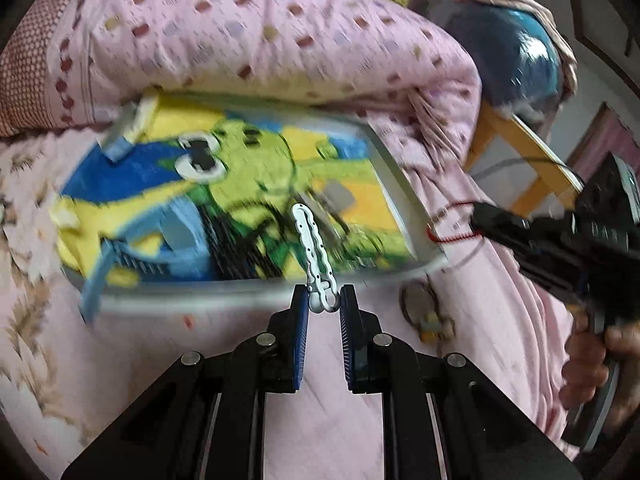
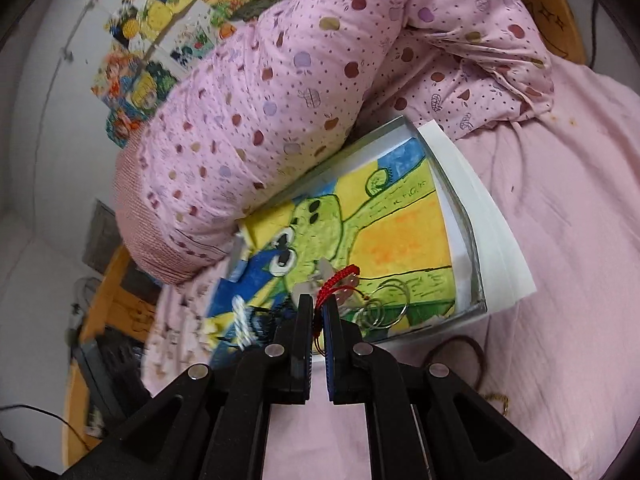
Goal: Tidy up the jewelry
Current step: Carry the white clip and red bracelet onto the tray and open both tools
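My left gripper (image 1: 324, 300) is shut on the round end of a white wavy hair clip (image 1: 314, 252), which sticks up over the near rim of a shallow white tray (image 1: 404, 204) lined with a green, yellow and blue cartoon picture. My right gripper (image 2: 319, 312) is shut on a red braided cord bracelet (image 2: 340, 278) just above the tray (image 2: 480, 216). From the left wrist view the right gripper (image 1: 476, 218) holds the red cord (image 1: 448, 236) beside the tray's right edge. Silver hoop rings (image 2: 384, 304) lie in the tray.
The tray rests on a pink bedsheet (image 1: 328, 360) against a rolled pink dotted quilt (image 2: 256, 120). A blue comb (image 1: 120, 268) and pale blocks lie in the tray. A dark hair tie (image 2: 460, 356) and a small charm (image 1: 430, 322) lie on the sheet.
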`<state>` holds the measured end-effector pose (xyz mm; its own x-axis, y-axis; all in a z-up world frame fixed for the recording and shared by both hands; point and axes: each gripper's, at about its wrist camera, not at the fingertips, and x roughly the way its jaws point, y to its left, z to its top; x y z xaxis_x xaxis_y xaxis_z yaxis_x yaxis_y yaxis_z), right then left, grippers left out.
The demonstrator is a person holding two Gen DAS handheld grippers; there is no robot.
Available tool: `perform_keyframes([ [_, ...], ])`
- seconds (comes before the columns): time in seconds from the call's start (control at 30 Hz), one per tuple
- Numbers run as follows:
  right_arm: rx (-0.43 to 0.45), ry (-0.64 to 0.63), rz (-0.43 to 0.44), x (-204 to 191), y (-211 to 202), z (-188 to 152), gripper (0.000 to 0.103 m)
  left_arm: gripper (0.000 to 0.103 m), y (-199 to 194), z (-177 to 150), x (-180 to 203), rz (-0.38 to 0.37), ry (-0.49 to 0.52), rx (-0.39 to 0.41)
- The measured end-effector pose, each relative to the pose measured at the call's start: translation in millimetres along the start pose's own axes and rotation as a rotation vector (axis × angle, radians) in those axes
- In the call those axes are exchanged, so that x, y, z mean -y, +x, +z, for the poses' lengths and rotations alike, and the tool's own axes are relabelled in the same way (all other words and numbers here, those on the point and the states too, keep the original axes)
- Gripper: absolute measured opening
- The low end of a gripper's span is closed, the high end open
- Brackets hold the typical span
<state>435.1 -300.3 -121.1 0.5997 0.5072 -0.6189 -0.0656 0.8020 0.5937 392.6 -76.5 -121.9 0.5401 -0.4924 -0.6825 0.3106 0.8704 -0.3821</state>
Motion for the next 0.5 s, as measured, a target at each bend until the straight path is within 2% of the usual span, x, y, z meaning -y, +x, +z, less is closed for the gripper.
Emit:
perform_keyframes([
  [0.13,-0.028,-0.028,-0.059,5,19,-4,0.005,0.012,14,19,-17,0.029,-0.057,0.015],
  [0.37,-0.077,-0.066,-0.122,6,44,-8,0.006,0.012,42,21,-36,0.034,-0.072,-0.093],
  [0.5,-0.088,-0.121,-0.180,1,48,-12,0.006,0.012,46,21,-40,0.024,-0.077,-0.103],
])
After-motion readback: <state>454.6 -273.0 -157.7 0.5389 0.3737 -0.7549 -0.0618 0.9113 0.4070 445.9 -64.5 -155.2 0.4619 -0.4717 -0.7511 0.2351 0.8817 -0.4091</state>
